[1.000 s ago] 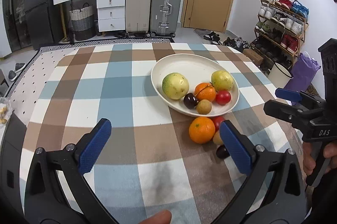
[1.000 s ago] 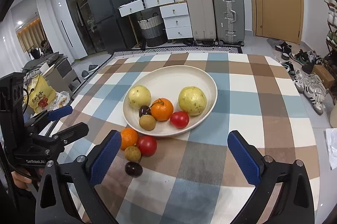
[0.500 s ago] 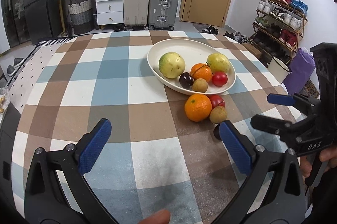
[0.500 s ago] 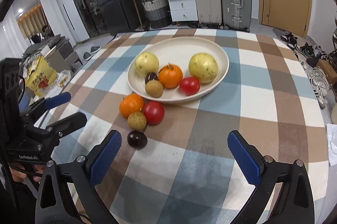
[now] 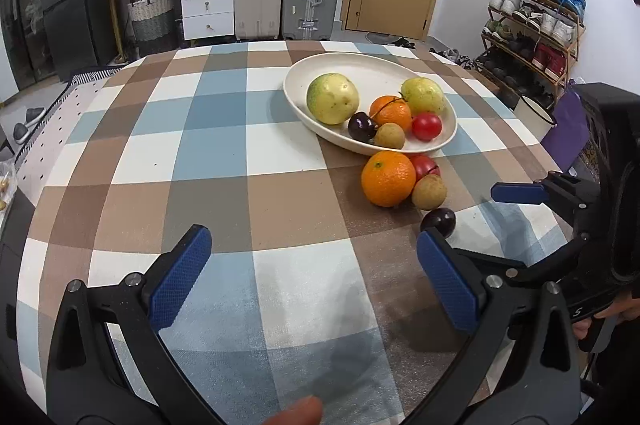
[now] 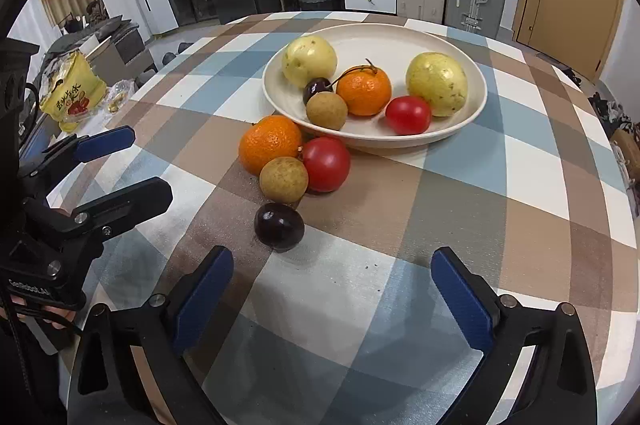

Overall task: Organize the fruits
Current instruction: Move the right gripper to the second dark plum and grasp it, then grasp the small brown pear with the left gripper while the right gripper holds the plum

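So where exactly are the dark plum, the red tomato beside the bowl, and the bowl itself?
dark plum [image 6: 279,226]: right wrist view, middle of its glossy skin.
red tomato [image 6: 326,164]: right wrist view, centre of its front face.
bowl [image 6: 478,107]: right wrist view, bare right rim.

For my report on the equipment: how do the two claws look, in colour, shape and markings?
Both are black frames with blue textured pads and silver bolts. The left claw carries white lettering, seen from the right wrist view. The right claw shows partial white letters on its body. No sleeves visible.
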The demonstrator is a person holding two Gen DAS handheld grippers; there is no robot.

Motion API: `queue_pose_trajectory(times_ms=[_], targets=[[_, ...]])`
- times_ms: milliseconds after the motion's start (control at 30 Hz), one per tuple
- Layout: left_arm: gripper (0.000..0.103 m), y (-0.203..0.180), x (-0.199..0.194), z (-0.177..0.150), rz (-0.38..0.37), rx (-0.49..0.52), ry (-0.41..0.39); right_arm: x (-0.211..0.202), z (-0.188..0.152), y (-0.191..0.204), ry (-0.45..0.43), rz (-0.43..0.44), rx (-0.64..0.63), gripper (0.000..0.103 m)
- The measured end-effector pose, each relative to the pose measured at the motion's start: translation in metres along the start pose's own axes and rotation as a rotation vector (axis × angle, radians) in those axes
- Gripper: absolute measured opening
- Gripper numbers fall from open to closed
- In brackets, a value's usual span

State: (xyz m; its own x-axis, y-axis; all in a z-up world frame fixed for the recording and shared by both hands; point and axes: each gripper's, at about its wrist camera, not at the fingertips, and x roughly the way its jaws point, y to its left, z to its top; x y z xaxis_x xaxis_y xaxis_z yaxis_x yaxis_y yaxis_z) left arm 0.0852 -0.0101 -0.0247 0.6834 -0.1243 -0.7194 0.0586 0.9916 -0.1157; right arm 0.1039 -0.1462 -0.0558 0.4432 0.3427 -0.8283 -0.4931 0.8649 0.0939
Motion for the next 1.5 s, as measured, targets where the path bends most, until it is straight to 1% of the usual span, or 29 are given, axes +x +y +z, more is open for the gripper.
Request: queue_pose_trajectory(times_ms=[100, 233, 300, 400, 533, 600, 733, 767, 800, 833, 867, 900, 967, 1100, 1267, 1367, 1500], targets=[[0.102, 0.005, 0.0, -0.001, -0.002, -0.015, 0.002, 0.004, 0.001, 0.002, 0.009, 0.002, -0.006, 0.094], [0.102, 0.008, 0.001, -0.002, 0.0, -0.022, 0.002, 0.006, 0.002, 0.009, 0.002, -0.008, -0.033, 0.092], [0.102, 0.008, 0.002, -0.001, 0.002, -0.025, 0.002, 0.007, 0.004, 0.012, -0.003, -0.007, -0.042, 0.084], [0.102, 0.008, 0.002, -0.002, 0.006, -0.022, 0.005, 0.008, 0.005, 0.016, -0.007, -0.011, -0.06, 0.079], [0.102, 0.008, 0.003, -0.003, 0.006, -0.024, 0.008, 0.009, 0.007, 0.02, -0.014, -0.003, -0.074, 0.076], [0.102, 0.008, 0.004, -0.003, 0.01, -0.025, 0.011, 0.01, 0.007, 0.024, -0.019, -0.01, -0.091, 0.069], [0.102, 0.009, 0.005, -0.003, 0.012, -0.029, 0.012, 0.01, 0.006, 0.029, -0.029, -0.013, -0.114, 0.061], [0.102, 0.009, 0.005, -0.003, 0.013, -0.029, 0.012, 0.009, 0.006, 0.029, -0.033, -0.006, -0.115, 0.056], [0.102, 0.009, 0.005, -0.003, 0.014, -0.028, 0.012, 0.008, 0.006, 0.028, -0.036, -0.001, -0.113, 0.049], [0.102, 0.009, 0.005, -0.003, 0.013, -0.027, 0.013, 0.007, 0.006, 0.028, -0.04, 0.005, -0.111, 0.045], [0.102, 0.009, 0.005, -0.003, 0.013, -0.028, 0.014, 0.007, 0.005, 0.027, -0.045, 0.007, -0.106, 0.038], [0.102, 0.009, 0.005, -0.003, 0.013, -0.028, 0.016, 0.005, 0.004, 0.026, -0.048, 0.024, -0.102, 0.033], [0.102, 0.008, 0.006, -0.004, 0.013, -0.028, 0.02, 0.003, 0.002, 0.024, -0.055, 0.061, -0.092, 0.027], [0.102, 0.006, 0.009, -0.004, 0.011, -0.025, 0.029, -0.001, -0.002, 0.018, -0.059, 0.088, -0.071, 0.027], [0.102, -0.001, 0.012, -0.003, 0.006, -0.014, 0.035, -0.007, -0.007, 0.014, -0.067, 0.098, -0.062, 0.027], [0.102, -0.006, 0.015, -0.002, 0.003, -0.008, 0.04, -0.015, -0.012, 0.01, -0.082, 0.1, -0.05, 0.027], [0.102, -0.015, 0.018, -0.001, -0.009, 0.003, 0.047, -0.03, -0.017, -0.005, -0.111, 0.079, -0.016, 0.027]])
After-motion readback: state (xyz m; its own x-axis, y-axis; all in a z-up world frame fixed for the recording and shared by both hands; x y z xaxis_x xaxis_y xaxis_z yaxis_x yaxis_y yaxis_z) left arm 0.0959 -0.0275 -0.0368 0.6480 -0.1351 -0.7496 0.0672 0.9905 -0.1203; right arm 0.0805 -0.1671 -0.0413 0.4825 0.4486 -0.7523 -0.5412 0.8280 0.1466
